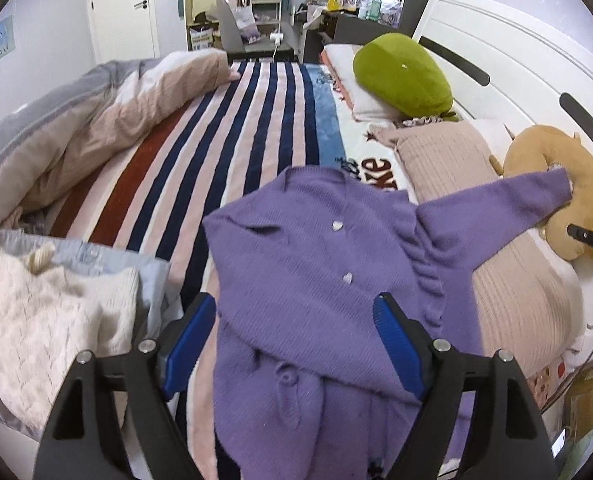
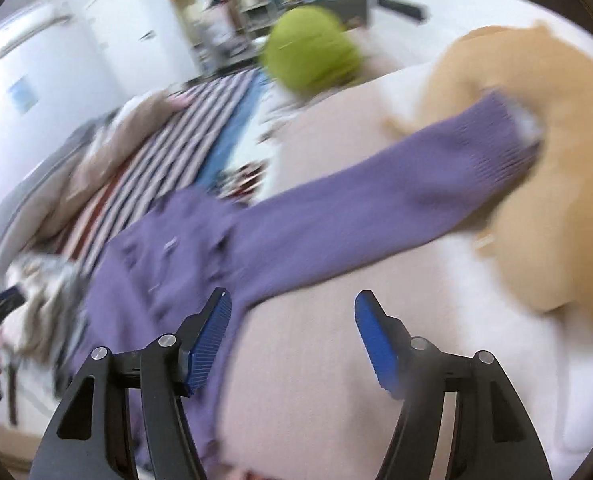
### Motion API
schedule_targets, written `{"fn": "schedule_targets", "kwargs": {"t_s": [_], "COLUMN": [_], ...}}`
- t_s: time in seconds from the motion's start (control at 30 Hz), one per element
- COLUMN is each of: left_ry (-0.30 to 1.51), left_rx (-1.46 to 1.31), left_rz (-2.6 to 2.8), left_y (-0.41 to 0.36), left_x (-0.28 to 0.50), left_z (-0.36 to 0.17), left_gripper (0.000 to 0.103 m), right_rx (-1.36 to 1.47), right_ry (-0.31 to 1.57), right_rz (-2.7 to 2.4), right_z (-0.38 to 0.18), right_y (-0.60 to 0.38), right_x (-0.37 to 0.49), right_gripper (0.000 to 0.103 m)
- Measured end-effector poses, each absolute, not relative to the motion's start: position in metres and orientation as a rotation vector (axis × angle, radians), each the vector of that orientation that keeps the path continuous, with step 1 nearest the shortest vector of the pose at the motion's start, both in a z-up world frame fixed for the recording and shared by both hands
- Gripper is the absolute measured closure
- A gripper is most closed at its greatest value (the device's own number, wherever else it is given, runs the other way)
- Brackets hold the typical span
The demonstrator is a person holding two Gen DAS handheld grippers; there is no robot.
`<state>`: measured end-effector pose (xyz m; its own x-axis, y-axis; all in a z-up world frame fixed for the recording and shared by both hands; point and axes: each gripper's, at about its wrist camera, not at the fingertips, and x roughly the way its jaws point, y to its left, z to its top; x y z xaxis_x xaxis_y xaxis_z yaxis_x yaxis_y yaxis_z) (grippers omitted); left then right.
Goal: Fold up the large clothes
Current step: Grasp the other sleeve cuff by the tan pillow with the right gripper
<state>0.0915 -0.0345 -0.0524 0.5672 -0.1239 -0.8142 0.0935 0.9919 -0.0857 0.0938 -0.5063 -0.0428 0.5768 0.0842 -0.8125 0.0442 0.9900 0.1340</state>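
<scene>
A purple knit cardigan (image 1: 312, 264) with small white buttons lies front up on the striped bed cover (image 1: 232, 128). Its right sleeve (image 1: 496, 208) stretches out over a beige pillow onto a tan plush cushion (image 1: 588, 184). My left gripper (image 1: 294, 316) is open, its blue pads on either side of the cardigan's lower body, just above it. My right gripper (image 2: 292, 312) is open and empty above the beige pillow, beside the sleeve (image 2: 376, 196); this view is blurred. The right gripper's tip shows at the left wrist view's right edge (image 1: 588, 236).
A folded cream knit (image 1: 48, 320) lies on light blue cloth at the left. A bunched beige and grey duvet (image 1: 96, 120) lies at the far left. A green cushion (image 1: 404, 76) and white headboard (image 1: 516, 52) stand at the right. A beige ribbed pillow (image 1: 516, 288) lies under the sleeve.
</scene>
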Motion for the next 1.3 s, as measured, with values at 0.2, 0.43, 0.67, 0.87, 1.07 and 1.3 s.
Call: {"fn": "schedule_targets", "kwargs": {"t_s": [0.2, 0.43, 0.67, 0.87, 1.07, 1.3], "left_ry": [0.948, 0.96, 0.964, 0.961, 0.962, 0.967], "left_rx": [-0.032, -0.024, -0.027, -0.039, -0.044, -0.046], "left_rz": [-0.138, -0.153, -0.137, -0.141, -0.153, -0.163], "left_y": [-0.057, -0.073, -0.07, -0.07, -0.074, -0.077], "left_x": [0.099, 0.101, 0.102, 0.103, 0.105, 0.107], "left_z": [-0.044, -0.045, -0.046, -0.045, -0.047, -0.048], "left_gripper": [0.024, 0.023, 0.023, 0.023, 0.023, 0.023], "right_rx": [0.042, 0.025, -0.087, -0.125, -0.169, -0.166], "right_ry": [0.872, 0.867, 0.805, 0.758, 0.87, 1.003], "right_rz": [-0.141, -0.209, -0.302, -0.332, -0.254, -0.225], "right_z": [-0.037, -0.046, -0.04, -0.027, -0.04, -0.058], "right_y": [-0.558, -0.586, -0.585, -0.585, -0.592, -0.598], "right_x": [0.119, 0.157, 0.167, 0.158, 0.17, 0.182], "right_gripper": [0.042, 0.048, 0.054, 0.059, 0.075, 0.096]}}
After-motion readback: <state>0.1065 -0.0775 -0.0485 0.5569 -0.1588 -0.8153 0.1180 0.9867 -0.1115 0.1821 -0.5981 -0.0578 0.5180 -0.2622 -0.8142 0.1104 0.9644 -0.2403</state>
